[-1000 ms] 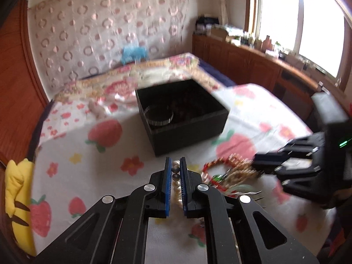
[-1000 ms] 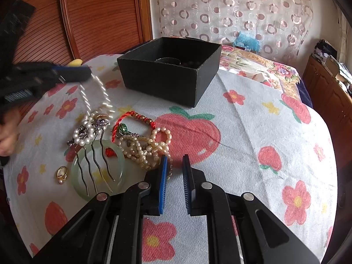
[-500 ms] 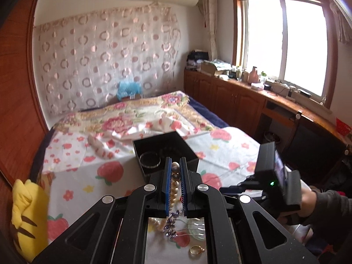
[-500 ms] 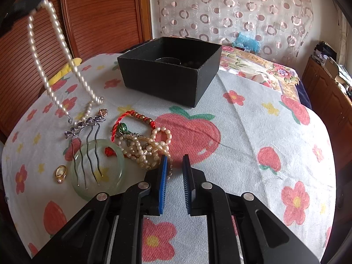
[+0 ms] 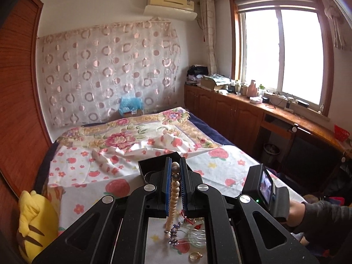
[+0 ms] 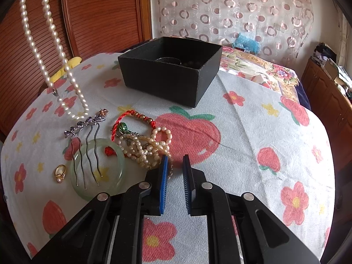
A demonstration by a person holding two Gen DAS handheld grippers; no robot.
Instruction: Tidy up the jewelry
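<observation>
Black box point(image 6: 167, 81), white pearl necklace point(image 6: 52, 44), strawberry-print cloth point(image 6: 253, 132)

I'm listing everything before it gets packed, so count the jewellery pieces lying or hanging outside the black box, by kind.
Long white pearl necklace, hanging from the left tool: 1
Tangled heap of cream pearl strands: 1 (separate strands cannot be told)
Red cord bracelet with gold beads: 1
Pale green jade bangle: 1
Silver hair comb with purple flowers: 1
Gold ring with a pearl: 1
Total: 6
</observation>
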